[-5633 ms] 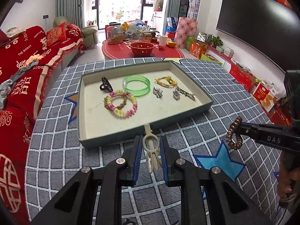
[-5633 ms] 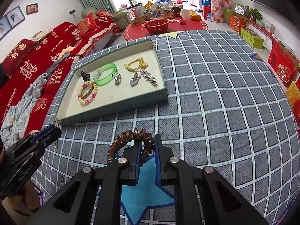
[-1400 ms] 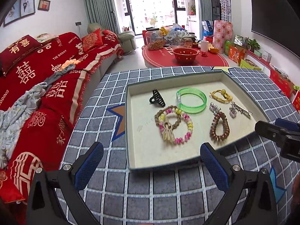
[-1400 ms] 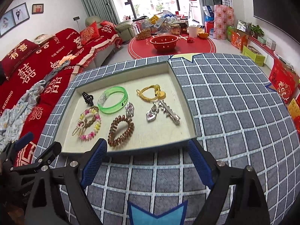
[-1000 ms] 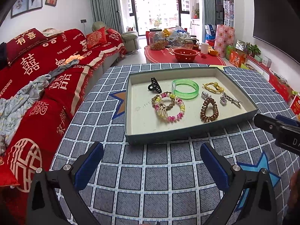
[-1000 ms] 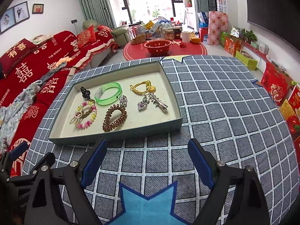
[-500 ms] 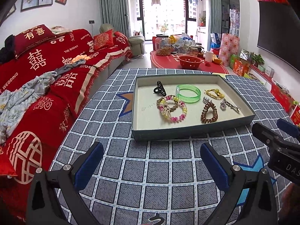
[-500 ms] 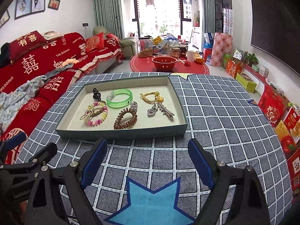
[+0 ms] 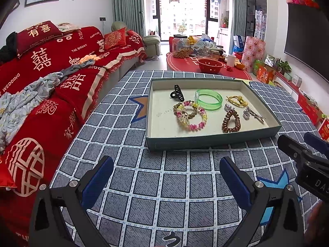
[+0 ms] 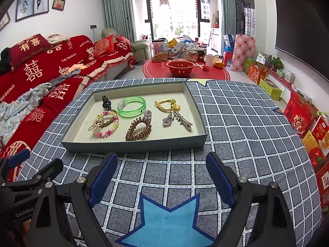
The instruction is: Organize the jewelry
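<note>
A red-covered sofa (image 10: 51,72) lines the left white wall; daylight fills the far curtained window (image 10: 174,16).

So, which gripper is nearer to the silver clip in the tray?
Right. The right gripper is in front of the tray's right half, where the silver clip lies. The left gripper is further left, before the tray's left end. Both are open.
</note>
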Available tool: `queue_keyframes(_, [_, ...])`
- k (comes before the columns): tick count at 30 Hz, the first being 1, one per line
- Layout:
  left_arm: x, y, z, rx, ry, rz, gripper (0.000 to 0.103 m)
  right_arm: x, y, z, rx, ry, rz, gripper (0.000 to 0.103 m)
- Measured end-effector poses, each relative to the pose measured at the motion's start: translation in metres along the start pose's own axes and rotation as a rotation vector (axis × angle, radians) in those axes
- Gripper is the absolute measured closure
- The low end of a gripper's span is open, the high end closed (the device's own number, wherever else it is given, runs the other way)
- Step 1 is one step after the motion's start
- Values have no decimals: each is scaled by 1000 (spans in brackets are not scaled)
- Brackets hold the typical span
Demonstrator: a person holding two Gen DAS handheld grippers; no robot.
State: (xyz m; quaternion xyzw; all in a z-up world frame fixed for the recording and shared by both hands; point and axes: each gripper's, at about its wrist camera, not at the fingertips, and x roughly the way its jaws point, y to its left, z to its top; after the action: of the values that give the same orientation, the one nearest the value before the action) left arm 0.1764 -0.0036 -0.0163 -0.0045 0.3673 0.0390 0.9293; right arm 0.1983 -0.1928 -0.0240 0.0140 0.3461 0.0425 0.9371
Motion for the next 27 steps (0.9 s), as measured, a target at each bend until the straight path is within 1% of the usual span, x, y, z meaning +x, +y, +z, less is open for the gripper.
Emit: queue_keyframes(27, [2,-1,-2,0,7,-1,0,1,1,-1,4,5,5,13])
